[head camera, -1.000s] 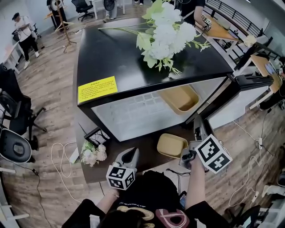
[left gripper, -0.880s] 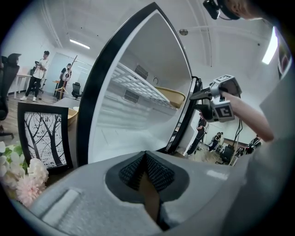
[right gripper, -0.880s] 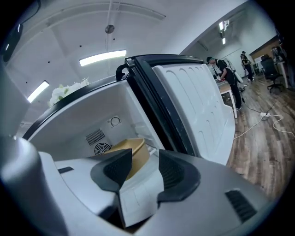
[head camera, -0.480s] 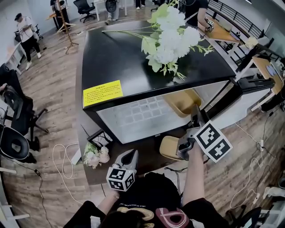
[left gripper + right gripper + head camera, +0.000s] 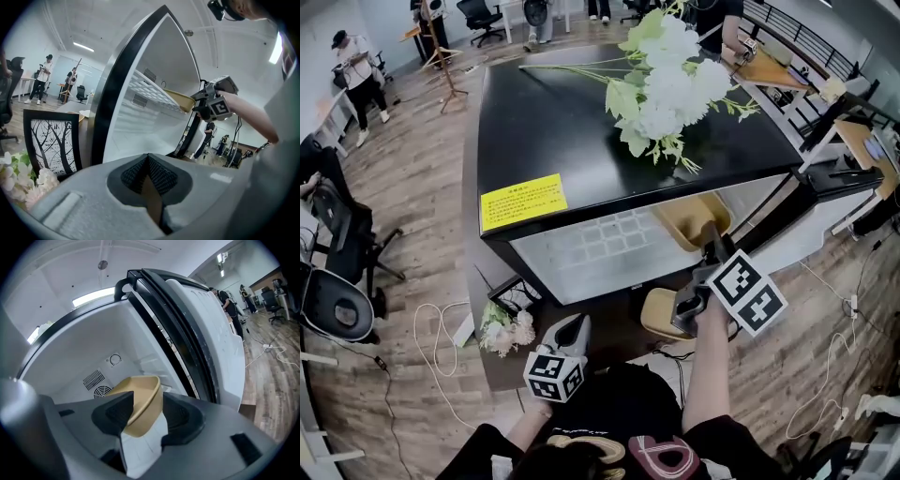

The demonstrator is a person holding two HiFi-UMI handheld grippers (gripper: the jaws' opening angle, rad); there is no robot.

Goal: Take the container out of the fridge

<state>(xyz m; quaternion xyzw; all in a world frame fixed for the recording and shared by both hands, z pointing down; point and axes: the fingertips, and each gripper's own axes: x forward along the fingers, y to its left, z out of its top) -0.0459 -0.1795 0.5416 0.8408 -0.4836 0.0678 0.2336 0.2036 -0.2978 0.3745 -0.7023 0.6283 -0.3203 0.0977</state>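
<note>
A tan container [image 5: 697, 217] sits on the white wire shelf inside the open fridge [image 5: 581, 122]. My right gripper [image 5: 711, 237] reaches into the fridge at shelf height, up against the container's near edge. In the right gripper view the container [image 5: 140, 397] fills the gap between the jaws of the right gripper [image 5: 146, 402]; the jaws are opening and neither pad presses on it. Low in front of the fridge, my left gripper [image 5: 577, 321] is shut and holds nothing. In the left gripper view the left gripper [image 5: 148, 160] shows its pads together.
The fridge door [image 5: 825, 183] stands open at the right. White artificial flowers [image 5: 666, 80] lie on the fridge's black top. A second tan dish [image 5: 656, 312] lies lower down, under my right arm. More flowers [image 5: 504, 328] and cables [image 5: 431, 337] lie on the floor at left.
My right gripper has risen from beside the lower tan dish and gone forward to the container on the shelf. The left gripper has stayed where it was.
</note>
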